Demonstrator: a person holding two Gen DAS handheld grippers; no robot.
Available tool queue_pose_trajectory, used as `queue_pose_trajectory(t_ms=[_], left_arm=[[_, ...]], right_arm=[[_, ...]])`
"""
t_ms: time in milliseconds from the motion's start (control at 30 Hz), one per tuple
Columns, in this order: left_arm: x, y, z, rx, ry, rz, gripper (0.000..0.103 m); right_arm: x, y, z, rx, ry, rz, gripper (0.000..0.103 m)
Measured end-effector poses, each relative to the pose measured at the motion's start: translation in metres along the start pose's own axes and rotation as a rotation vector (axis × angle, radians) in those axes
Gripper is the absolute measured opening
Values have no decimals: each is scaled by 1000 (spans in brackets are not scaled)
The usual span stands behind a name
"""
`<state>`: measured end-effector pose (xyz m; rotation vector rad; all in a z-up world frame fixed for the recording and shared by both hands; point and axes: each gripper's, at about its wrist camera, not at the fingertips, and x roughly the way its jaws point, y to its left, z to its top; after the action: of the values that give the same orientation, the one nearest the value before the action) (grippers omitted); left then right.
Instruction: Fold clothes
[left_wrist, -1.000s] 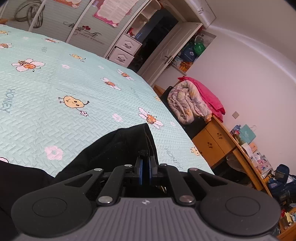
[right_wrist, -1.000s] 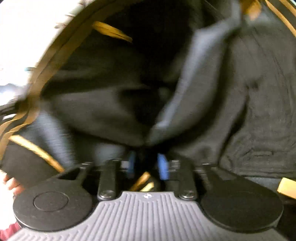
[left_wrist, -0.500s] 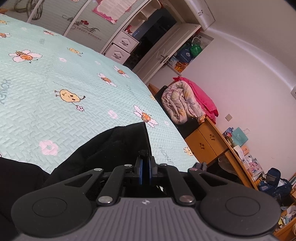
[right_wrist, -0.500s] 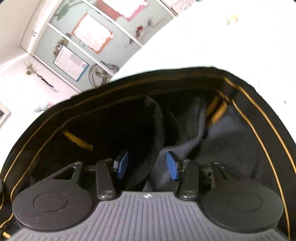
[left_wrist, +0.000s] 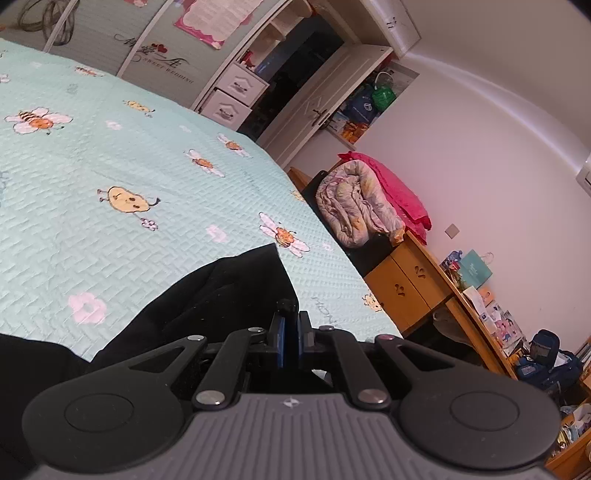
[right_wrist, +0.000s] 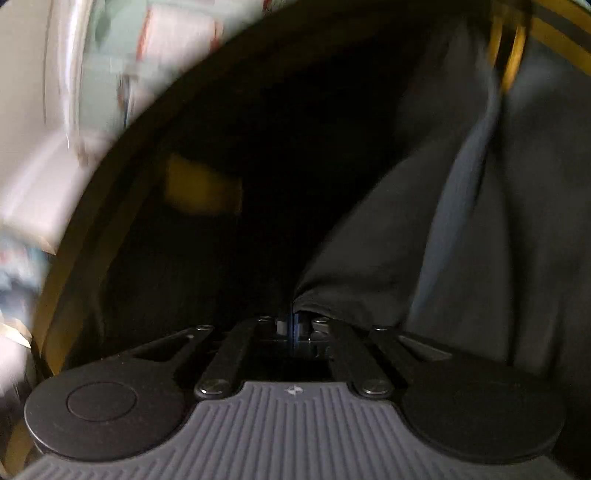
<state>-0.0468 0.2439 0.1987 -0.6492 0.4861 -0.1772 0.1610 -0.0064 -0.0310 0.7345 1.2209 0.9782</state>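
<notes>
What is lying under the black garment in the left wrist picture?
The black garment lies on the mint-green bedspread, whose bee and flower prints show around it. What the cloth covers cannot be seen. The left hand-held gripper is shut on its edge.

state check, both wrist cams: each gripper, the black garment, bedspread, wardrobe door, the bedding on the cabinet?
left gripper: shut on the black garment's edge.
right gripper: shut on a fold of the black garment.
black garment: crumpled, partly on the bed, not yet folded.
bedspread: spread flat.
wardrobe door: open.
rolled quilt: rolled up on the wooden cabinet, pink blanket draped beside it.
</notes>
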Motion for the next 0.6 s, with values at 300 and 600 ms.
queue_pose_trajectory(t_ms=[300,600], left_arm=[[6,4,-10,-5,8,36,5],[9,-6,-11,13,9,51,5]], right_arm=[[-69,-13,-7,-32,88,-7,50],[-208,-31,-18,-43,-372,15,58]])
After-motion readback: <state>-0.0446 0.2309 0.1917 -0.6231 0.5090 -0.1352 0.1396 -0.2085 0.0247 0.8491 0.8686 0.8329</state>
